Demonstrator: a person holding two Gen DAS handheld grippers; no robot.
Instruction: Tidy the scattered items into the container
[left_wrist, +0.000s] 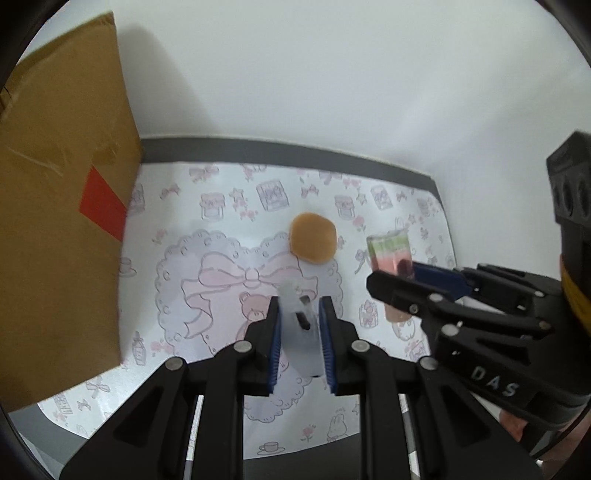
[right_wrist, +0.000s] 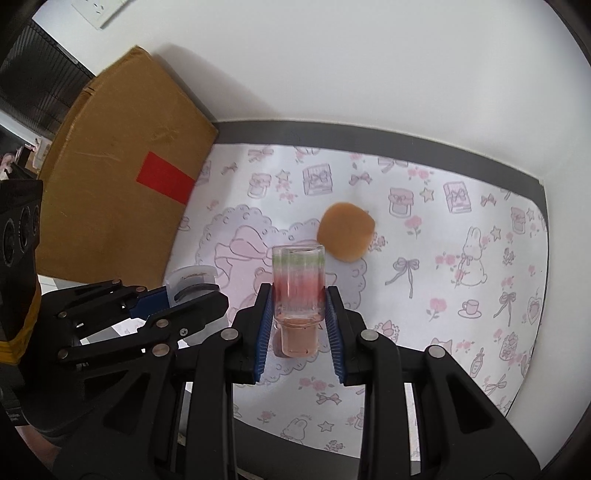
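Both tongs loaded, clear of the worktop (right_wrist: 424, 295): left tongs (left_wrist: 300, 334) grip a clear case, possibly a dispenser; right tongs (right_wrist: 298, 325) grip a bottle (right_wrist: 297, 284). Bun (right_wrist: 346, 232) remains. Box (right_wrist: 122, 184) at left, nothing visibly inside yet.

Left claw (left_wrist: 300, 325) and right claw (right_wrist: 300, 321): black plastic linkage arms joined by round silver pivot pins, each finger faced with a ribbed blue pad (left_wrist: 274, 345). White raised letters "DAS" mark one arm; yellow banding wraps the handle housing.
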